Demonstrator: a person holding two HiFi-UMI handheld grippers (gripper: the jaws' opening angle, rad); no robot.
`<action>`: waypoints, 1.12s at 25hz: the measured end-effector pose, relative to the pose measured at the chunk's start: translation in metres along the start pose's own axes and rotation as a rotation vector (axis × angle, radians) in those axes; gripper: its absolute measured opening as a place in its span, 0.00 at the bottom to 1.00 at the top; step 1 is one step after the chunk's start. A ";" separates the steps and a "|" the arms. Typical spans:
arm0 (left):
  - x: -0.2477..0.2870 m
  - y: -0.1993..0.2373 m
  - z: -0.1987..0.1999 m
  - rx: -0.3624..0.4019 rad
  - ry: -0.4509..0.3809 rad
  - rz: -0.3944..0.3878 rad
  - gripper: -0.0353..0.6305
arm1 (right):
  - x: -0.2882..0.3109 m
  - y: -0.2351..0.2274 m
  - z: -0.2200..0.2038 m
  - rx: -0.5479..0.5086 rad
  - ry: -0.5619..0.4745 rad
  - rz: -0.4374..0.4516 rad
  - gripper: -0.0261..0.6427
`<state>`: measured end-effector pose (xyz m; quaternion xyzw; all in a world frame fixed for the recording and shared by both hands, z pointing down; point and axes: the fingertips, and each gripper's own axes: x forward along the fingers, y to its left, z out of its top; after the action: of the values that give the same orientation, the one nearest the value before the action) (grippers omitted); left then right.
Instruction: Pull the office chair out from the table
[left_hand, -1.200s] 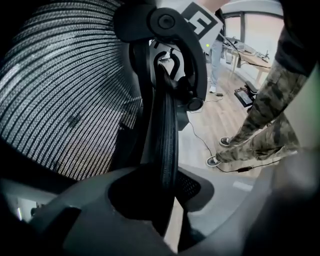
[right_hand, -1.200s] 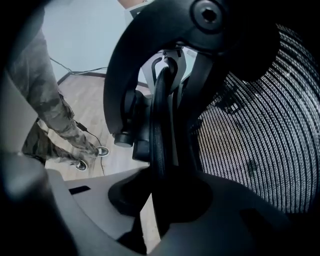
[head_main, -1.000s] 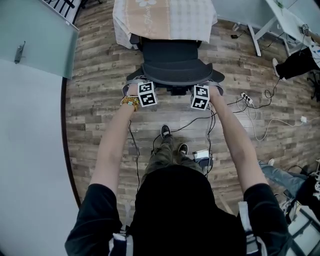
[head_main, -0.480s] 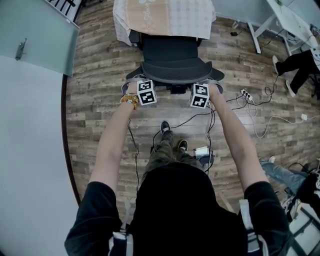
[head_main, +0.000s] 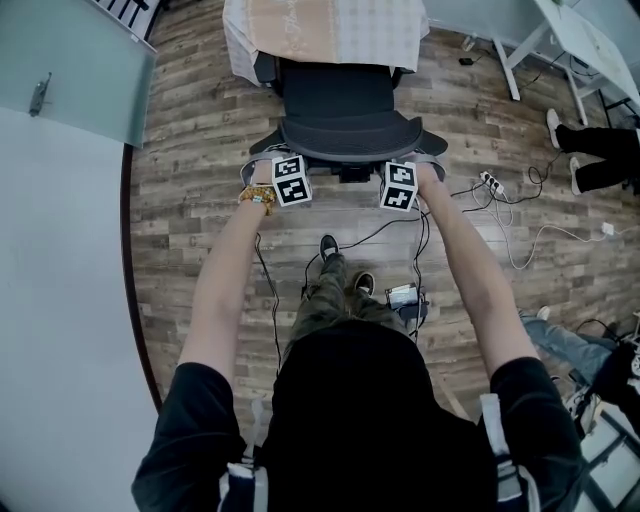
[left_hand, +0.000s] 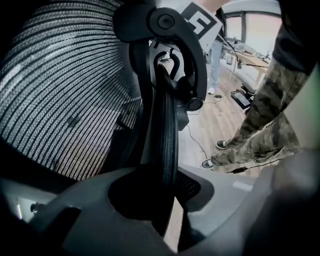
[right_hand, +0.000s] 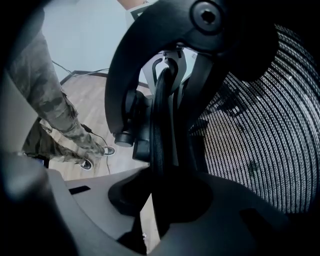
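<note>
The black mesh office chair (head_main: 340, 100) stands with its seat partly under the cloth-covered table (head_main: 320, 30), its backrest toward me. My left gripper (head_main: 284, 160) is shut on the left part of the backrest's top rim (left_hand: 167, 130), with the mesh (left_hand: 65, 100) to its left. My right gripper (head_main: 404, 164) is shut on the right part of the same rim (right_hand: 162, 135), mesh (right_hand: 255, 130) to its right. In both gripper views the dark rim runs down between the jaws, left gripper (left_hand: 167, 200) and right gripper (right_hand: 165, 205).
Cables and a power strip (head_main: 490, 185) lie on the wooden floor to the right. A small device (head_main: 405, 297) sits by my feet (head_main: 330, 247). A white table leg (head_main: 510, 70) and another person's legs (head_main: 590, 150) are at the far right. A glass panel (head_main: 60, 80) stands left.
More of the chair's seat shows from under the tablecloth. Both grippers have come away from the table with the backrest still in them. The person at the right has shifted their legs.
</note>
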<state>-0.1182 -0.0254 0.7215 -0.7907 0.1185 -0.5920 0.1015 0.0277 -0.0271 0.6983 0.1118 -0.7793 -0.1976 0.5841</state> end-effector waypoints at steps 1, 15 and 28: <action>0.000 0.000 0.000 -0.001 0.001 -0.001 0.21 | 0.000 0.000 0.000 -0.002 0.001 -0.002 0.15; -0.003 -0.018 0.008 -0.013 0.013 -0.011 0.21 | -0.009 0.016 -0.004 0.007 -0.016 0.015 0.15; -0.009 -0.041 0.015 -0.018 0.019 -0.021 0.21 | -0.021 0.038 -0.005 -0.001 -0.030 0.009 0.15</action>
<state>-0.1039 0.0171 0.7216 -0.7870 0.1166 -0.5996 0.0870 0.0405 0.0146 0.6980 0.1051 -0.7884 -0.1970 0.5732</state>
